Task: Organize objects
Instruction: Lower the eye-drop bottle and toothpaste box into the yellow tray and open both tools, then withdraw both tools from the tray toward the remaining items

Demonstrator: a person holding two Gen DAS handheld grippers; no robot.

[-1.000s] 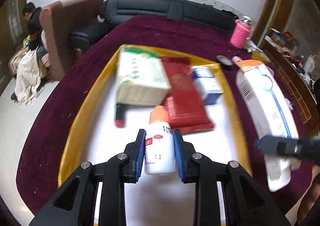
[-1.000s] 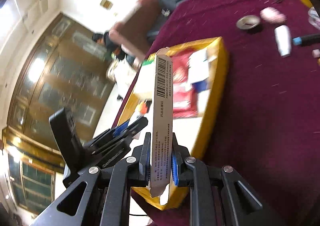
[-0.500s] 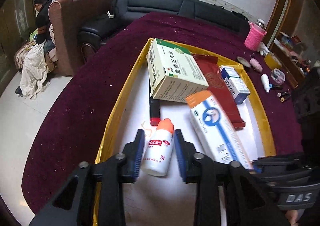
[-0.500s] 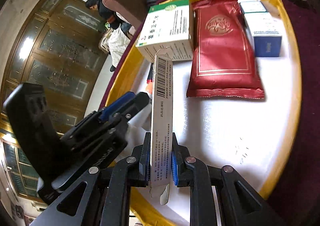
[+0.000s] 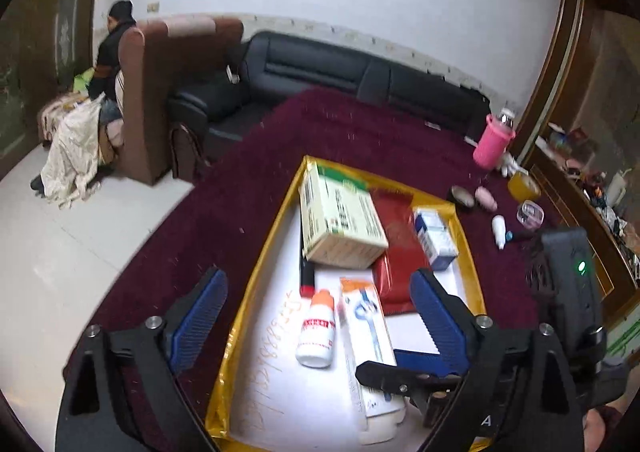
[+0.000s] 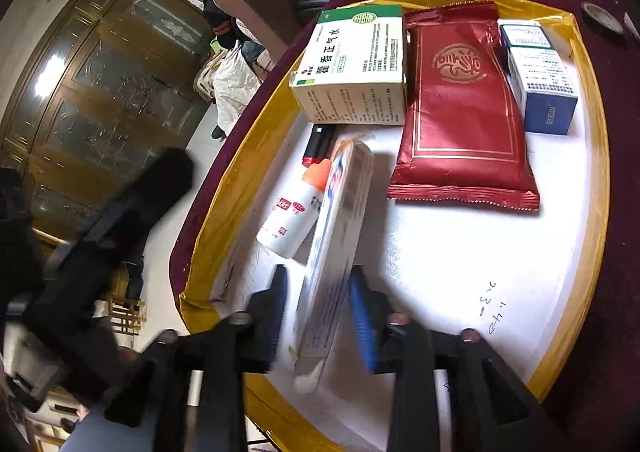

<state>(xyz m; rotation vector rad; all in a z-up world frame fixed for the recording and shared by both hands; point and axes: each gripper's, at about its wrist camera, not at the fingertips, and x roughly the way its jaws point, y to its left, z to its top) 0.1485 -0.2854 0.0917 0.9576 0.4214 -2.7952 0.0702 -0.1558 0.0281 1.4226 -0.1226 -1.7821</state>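
Note:
A yellow-rimmed tray (image 5: 260,272) (image 6: 240,180) with a white floor sits on the maroon cloth. A white bottle with an orange cap (image 5: 316,332) (image 6: 292,216) lies in it. My left gripper (image 5: 319,278) hangs above and behind the bottle, its jaws opening wide, with nothing held. A long white-and-blue box (image 5: 368,332) (image 6: 336,236) lies beside the bottle. Its near end sits between the fingers of my right gripper (image 6: 318,292) (image 5: 400,372), whose jaws are opening, pads off the box.
The tray also holds a green-and-white medicine box (image 5: 340,220) (image 6: 356,64), red pouch (image 5: 400,252) (image 6: 460,104), blue-and-white box (image 5: 436,240) (image 6: 540,80) and black marker (image 5: 307,276) (image 6: 318,144). A pink cup (image 5: 492,144) and small items stand right of it. Sofas and a seated person are behind.
The left gripper let go of the bottle, spread wide and drew back upward. The right gripper brought the long box down into the tray beside the bottle and loosened its grip.

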